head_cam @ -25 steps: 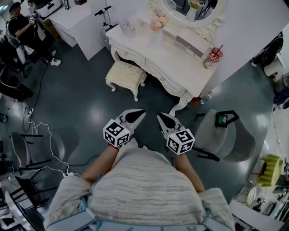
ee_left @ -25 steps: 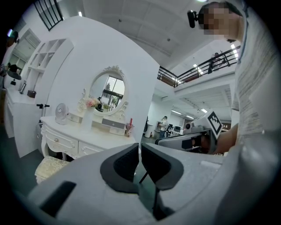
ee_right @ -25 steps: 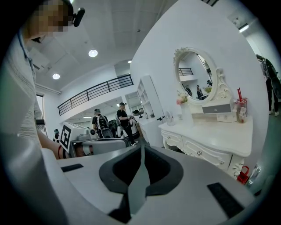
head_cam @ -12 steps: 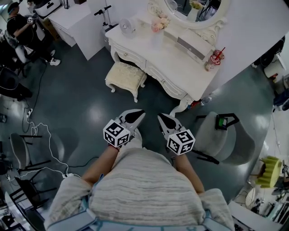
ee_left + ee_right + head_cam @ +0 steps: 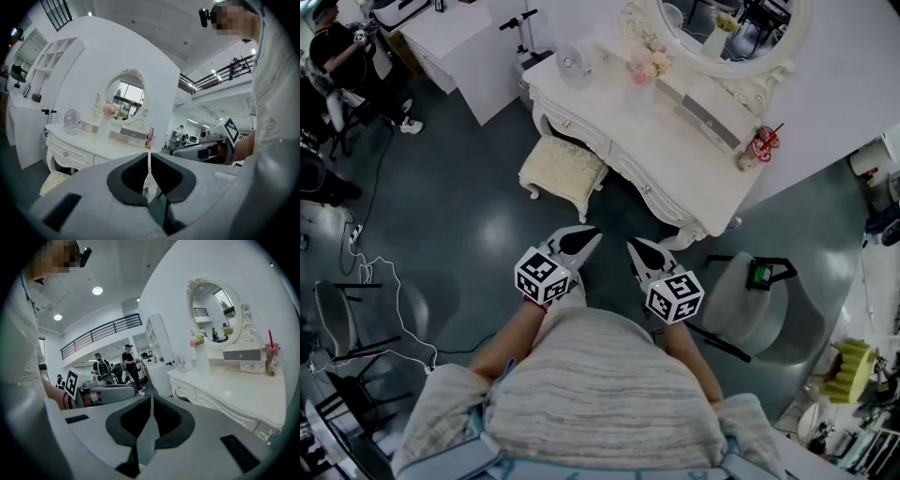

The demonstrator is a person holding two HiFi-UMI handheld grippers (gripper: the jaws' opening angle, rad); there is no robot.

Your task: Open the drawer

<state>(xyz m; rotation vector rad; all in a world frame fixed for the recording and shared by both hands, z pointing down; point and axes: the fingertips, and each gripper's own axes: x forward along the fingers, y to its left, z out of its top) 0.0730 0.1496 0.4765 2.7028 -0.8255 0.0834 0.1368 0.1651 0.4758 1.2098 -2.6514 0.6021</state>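
Observation:
A white dressing table (image 5: 675,141) stands ahead, with knobbed drawers (image 5: 572,127) along its curved front and a small grey drawer box (image 5: 710,120) on its top. My left gripper (image 5: 592,232) and right gripper (image 5: 631,243) are held side by side in front of my body, over the floor and short of the table. Both are shut with nothing between the jaws. In the left gripper view the left gripper (image 5: 149,161) points toward the front drawers (image 5: 65,153). In the right gripper view the right gripper (image 5: 151,404) faces the table's drawer front (image 5: 183,390).
A cream stool (image 5: 562,167) is tucked at the table's left half. A grey chair (image 5: 769,300) stands to my right. On the table are a fan (image 5: 573,62), a flower vase (image 5: 645,64) and a red cup (image 5: 759,145). Cables (image 5: 384,281) lie on the floor at left.
The table and mirror have shifted in the head view and sit a little nearer. Both grippers have come forward with me, still shut and side by side.

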